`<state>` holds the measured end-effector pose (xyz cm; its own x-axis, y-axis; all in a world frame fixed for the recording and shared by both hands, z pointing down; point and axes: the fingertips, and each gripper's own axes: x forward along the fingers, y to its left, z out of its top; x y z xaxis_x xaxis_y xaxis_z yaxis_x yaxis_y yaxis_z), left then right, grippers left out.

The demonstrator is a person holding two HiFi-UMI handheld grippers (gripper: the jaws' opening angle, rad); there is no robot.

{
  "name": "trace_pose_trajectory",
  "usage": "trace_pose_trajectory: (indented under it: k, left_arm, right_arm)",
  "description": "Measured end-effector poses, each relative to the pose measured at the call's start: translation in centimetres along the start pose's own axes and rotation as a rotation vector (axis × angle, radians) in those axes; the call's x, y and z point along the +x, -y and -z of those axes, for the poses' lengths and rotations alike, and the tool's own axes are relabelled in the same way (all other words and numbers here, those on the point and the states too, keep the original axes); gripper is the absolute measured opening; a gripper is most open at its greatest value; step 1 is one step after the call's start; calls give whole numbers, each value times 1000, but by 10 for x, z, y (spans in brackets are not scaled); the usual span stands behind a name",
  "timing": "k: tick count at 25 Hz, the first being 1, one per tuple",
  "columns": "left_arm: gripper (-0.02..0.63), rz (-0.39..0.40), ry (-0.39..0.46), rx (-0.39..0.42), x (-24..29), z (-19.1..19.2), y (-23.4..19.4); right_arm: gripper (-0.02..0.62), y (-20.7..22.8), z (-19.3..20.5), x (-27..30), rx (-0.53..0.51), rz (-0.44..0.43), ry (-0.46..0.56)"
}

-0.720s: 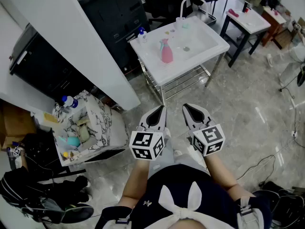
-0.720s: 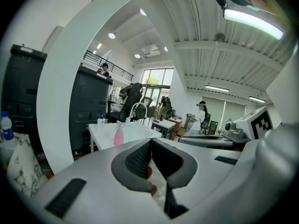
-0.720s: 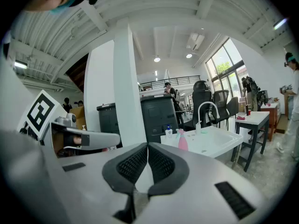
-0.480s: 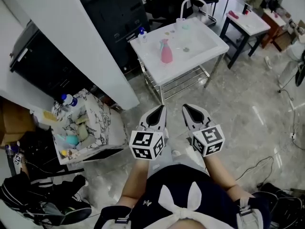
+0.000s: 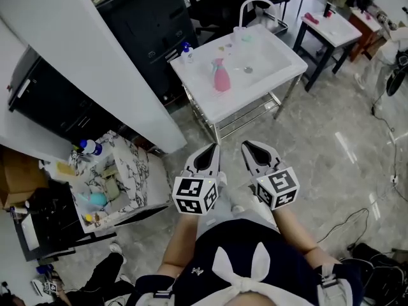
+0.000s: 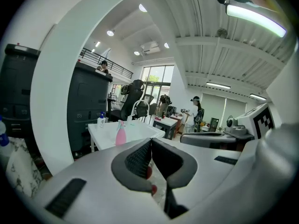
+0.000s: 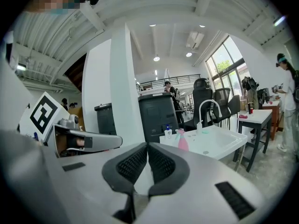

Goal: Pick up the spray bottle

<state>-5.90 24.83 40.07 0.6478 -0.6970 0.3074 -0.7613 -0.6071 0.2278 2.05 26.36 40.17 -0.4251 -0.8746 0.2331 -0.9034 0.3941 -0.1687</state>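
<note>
On the white counter (image 5: pixel 258 93) well ahead, pink spray bottle (image 5: pixel 221 78) is standing untouched | left claw (image 5: pixel 212 148) and right claw (image 5: pixel 250 146) are staying pressed together, empty | nothing is closing in; reach is likely still pending.

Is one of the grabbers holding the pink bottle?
No, the pink bottle stands on the white sink, away from the left gripper and the right gripper, both shut and empty.
</note>
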Motion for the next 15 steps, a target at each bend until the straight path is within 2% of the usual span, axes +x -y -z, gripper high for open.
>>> trace_pose_trajectory:
  k: [15]
  left_arm:
    - [26, 16, -59, -7, 84, -25, -68]
  right_arm:
    - [29, 55, -28, 95, 10, 29, -11]
